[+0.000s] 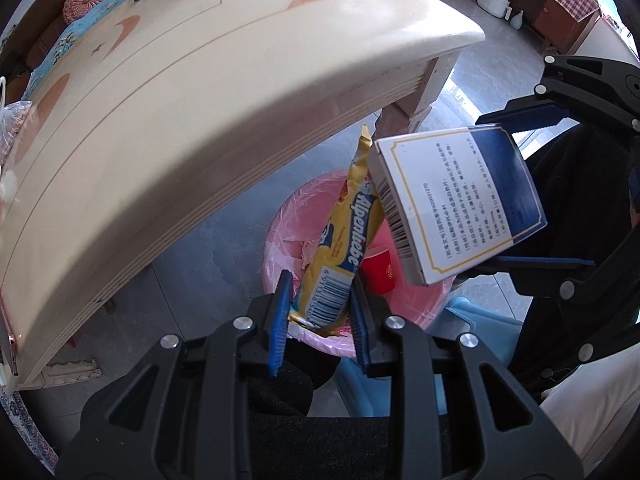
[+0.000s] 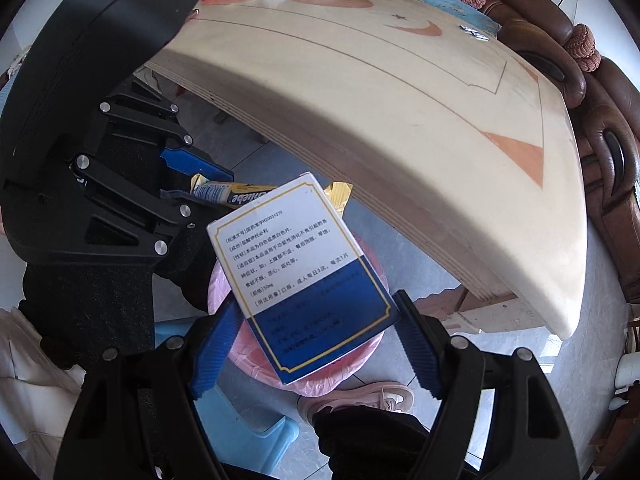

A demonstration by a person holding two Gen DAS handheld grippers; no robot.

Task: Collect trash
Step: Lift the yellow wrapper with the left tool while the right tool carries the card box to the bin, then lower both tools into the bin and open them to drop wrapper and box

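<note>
Left gripper (image 1: pixel 320 312) is clamped on the lower end of a yellow candy wrapper (image 1: pixel 344 236), with both blue pads pressed against the wrapper's sides near its barcode. That wrapper stands up and away from the jaws, and its upper tip reaches the underside of the table edge (image 1: pixel 280 160) as seen from the left wrist.

Right gripper (image 2: pixel 316 344) grips a blue and white carton (image 2: pixel 300 276) across its dark blue end; the pads bear on both long edges. This carton is tilted, with its white printed end pointing toward the table. In the left wrist view the carton sits just beside the wrapper, and its barcode edge overlaps the wrapper's upper part; whether they touch cannot be told.

Both items hang over a pink-lined bin (image 1: pixel 288 224) on the grey tiled floor (image 1: pixel 192 280). A red cup (image 1: pixel 378 276) lies inside the bin. Its rim is open on the floor side. On the far side, the cream table's rounded edge overhangs close to the bin, and a table leg (image 1: pixel 424 92) stands behind it.

A light blue stool (image 2: pixel 248 432) sits just beside the bin, on the near side. A pink shoe (image 2: pixel 360 398) rests on the floor near the bin rim.
</note>
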